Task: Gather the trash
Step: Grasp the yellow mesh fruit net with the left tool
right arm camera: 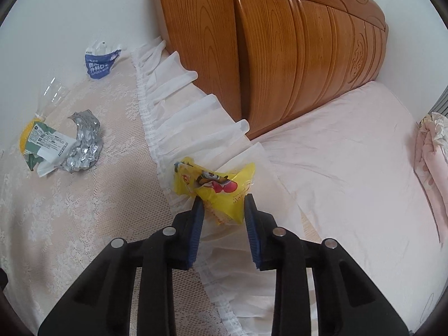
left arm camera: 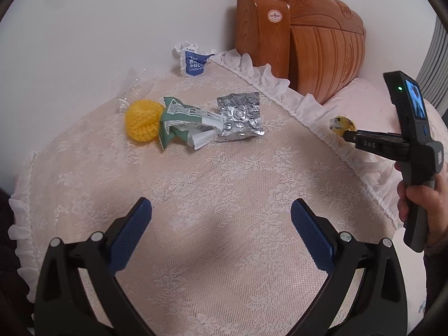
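Note:
Trash lies on a lace-covered table (left arm camera: pixel 224 173): a yellow foam net (left arm camera: pixel 141 121), a green and white wrapper (left arm camera: pixel 184 124), a silver foil blister pack (left arm camera: pixel 240 117), a blue and white mask packet (left arm camera: pixel 193 61) at the back, and clear plastic film (left arm camera: pixel 130 88). My left gripper (left arm camera: pixel 221 218) is open and empty, above the near part of the table. My right gripper (right arm camera: pixel 224 210) is shut on a yellow snack wrapper (right arm camera: pixel 218 187) over the table's frilled edge; it also shows in the left wrist view (left arm camera: pixel 345 134). The same pile appears in the right wrist view (right arm camera: pixel 61 145).
A carved wooden headboard (right arm camera: pixel 280 56) stands behind the table against a white wall. A bed with a pink sheet (right arm camera: pixel 350 168) lies to the right, with a folded pink blanket (right arm camera: pixel 431 151) at its far edge. The white frill (right arm camera: pixel 173 106) runs along the table's right edge.

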A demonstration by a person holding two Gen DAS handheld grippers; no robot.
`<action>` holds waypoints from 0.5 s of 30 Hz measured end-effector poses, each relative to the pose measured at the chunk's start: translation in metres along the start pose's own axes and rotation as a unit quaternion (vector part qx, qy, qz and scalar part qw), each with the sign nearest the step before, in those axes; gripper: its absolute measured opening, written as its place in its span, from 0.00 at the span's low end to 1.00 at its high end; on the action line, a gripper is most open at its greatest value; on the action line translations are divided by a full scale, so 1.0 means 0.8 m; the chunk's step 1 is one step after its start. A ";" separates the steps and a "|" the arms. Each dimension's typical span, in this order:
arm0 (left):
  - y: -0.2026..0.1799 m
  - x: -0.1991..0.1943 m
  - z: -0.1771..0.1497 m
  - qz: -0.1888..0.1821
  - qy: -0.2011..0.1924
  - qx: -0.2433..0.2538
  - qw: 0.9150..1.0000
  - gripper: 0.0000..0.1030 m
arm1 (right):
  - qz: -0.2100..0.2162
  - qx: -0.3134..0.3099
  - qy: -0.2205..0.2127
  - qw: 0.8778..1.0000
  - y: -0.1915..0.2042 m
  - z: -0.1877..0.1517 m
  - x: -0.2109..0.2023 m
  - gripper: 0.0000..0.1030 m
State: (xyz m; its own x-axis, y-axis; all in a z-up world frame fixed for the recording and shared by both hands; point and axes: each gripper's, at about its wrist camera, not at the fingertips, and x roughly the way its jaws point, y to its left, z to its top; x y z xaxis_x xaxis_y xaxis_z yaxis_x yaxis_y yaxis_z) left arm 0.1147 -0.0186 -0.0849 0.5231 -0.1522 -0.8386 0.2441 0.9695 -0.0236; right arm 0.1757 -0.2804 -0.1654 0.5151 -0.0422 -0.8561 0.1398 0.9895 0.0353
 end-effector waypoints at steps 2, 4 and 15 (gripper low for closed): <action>0.015 0.005 0.009 -0.001 0.000 -0.018 1.000 0.93 | 0.002 0.003 -0.006 1.000 -0.001 0.002 -0.006 0.28; 0.034 0.010 0.020 -0.001 -0.003 -0.038 0.999 0.93 | 0.007 0.006 -0.013 1.000 -0.001 0.003 -0.016 0.28; 0.150 0.077 0.092 -0.003 0.001 -0.193 0.981 0.93 | 0.047 0.005 -0.025 0.999 0.031 -0.026 -0.076 0.28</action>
State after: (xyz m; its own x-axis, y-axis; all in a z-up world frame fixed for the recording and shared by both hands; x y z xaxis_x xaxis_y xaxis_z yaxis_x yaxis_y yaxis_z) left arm 0.2364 0.0743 -0.0992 0.5209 -0.1590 -0.8387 -0.0804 0.9690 -0.2336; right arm 0.1307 -0.2502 -0.1234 0.5678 0.0439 -0.8220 0.0967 0.9881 0.1196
